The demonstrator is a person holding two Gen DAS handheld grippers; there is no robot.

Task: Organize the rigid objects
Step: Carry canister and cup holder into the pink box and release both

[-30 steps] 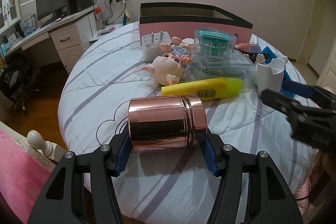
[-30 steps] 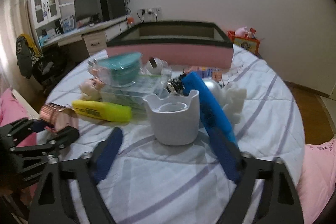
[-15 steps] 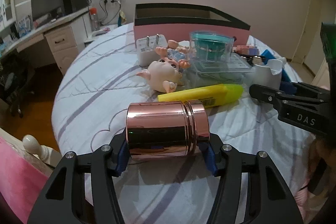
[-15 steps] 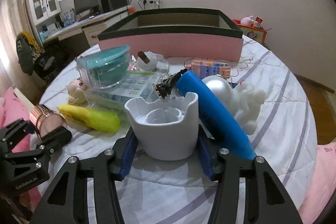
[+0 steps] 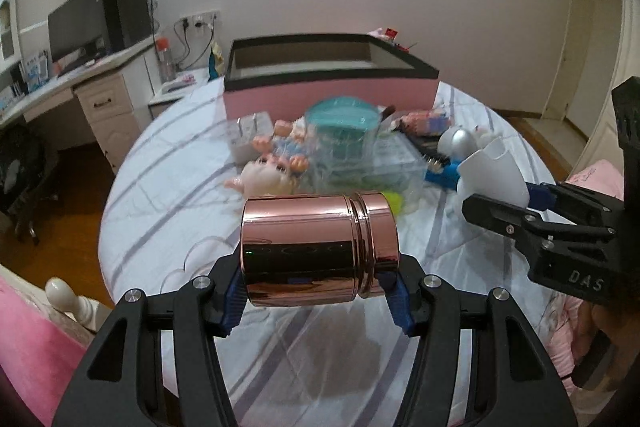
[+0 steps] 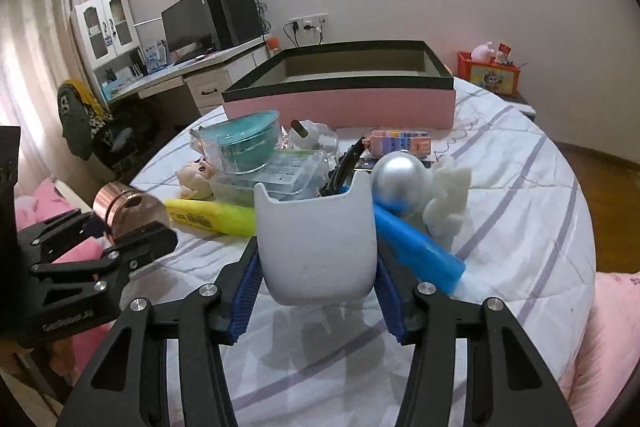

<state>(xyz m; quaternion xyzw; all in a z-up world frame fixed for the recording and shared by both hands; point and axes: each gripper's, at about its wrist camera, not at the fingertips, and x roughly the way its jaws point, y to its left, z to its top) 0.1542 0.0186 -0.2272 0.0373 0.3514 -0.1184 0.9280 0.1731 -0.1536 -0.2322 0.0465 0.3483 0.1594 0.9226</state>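
My left gripper (image 5: pixel 316 297) is shut on a shiny rose-gold metal canister (image 5: pixel 318 247), held on its side above the bed; it also shows in the right wrist view (image 6: pixel 124 205). My right gripper (image 6: pixel 316 297) is shut on a white cup with two ear-like points (image 6: pixel 316 243), lifted off the quilt; the cup also shows in the left wrist view (image 5: pixel 494 171). The open pink box with a black rim (image 6: pixel 340 99) stands at the far side of the bed, also in the left wrist view (image 5: pixel 328 91).
A pile lies between the grippers and the box: yellow highlighter (image 6: pixel 212 217), doll (image 5: pixel 268 163), teal-lidded clear container (image 6: pixel 244 143), clear plastic case (image 6: pixel 288 171), blue tube (image 6: pixel 416 243), silver ball (image 6: pixel 400 175), white figurine (image 6: pixel 448 191), white charger (image 5: pixel 248 139). A desk (image 5: pixel 60 87) stands at left.
Both grippers have risen with their objects. The right gripper closed on the white cup and lifted it off the quilt. The canister is held higher than before.
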